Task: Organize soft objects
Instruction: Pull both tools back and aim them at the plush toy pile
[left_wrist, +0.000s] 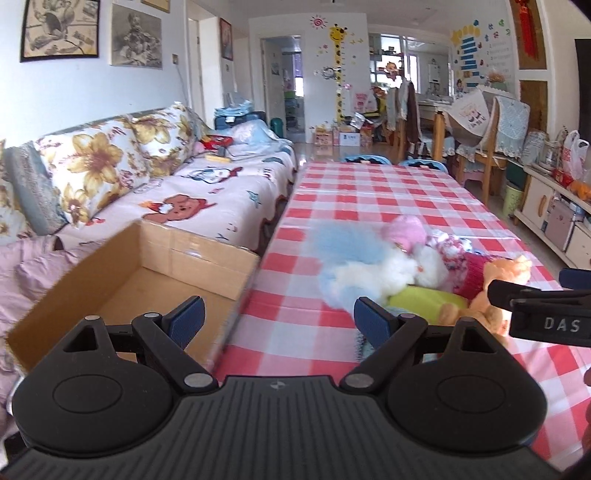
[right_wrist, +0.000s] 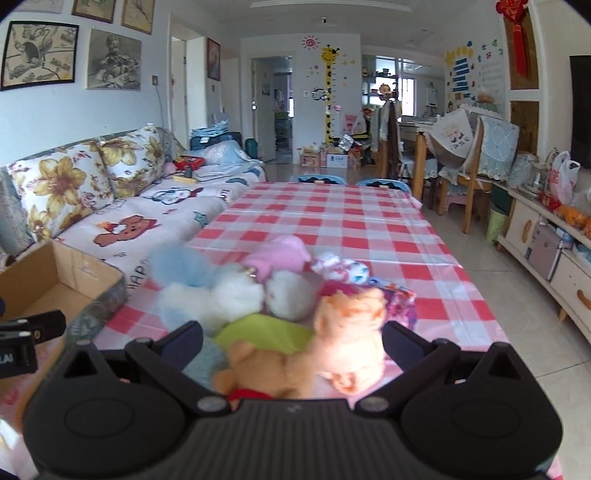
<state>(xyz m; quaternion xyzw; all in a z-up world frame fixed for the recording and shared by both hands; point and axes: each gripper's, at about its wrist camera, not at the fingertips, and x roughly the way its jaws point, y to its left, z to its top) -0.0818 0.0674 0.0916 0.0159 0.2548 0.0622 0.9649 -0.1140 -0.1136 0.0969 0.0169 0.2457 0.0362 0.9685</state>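
Observation:
A heap of soft toys lies on the red-checked table (left_wrist: 369, 192): a white and blue fluffy toy (left_wrist: 369, 273), a pink plush (left_wrist: 404, 229), a lime-green cloth (left_wrist: 424, 301) and an orange teddy bear (right_wrist: 343, 343). My left gripper (left_wrist: 279, 319) stands open just left of the heap, with nothing between its fingers. An empty cardboard box (left_wrist: 147, 280) sits on the sofa to its left. My right gripper (right_wrist: 293, 343) is open around the orange teddy bear, which lies between its fingers (right_wrist: 402, 343). The right gripper also shows in the left wrist view at the right edge (left_wrist: 535, 302).
A sofa (left_wrist: 207, 184) with flowered cushions (left_wrist: 92, 166) runs along the table's left side. Chairs (right_wrist: 480, 158) and a low cabinet (right_wrist: 554, 251) with bags stand to the right. Bare tablecloth (right_wrist: 332, 214) stretches beyond the toy heap.

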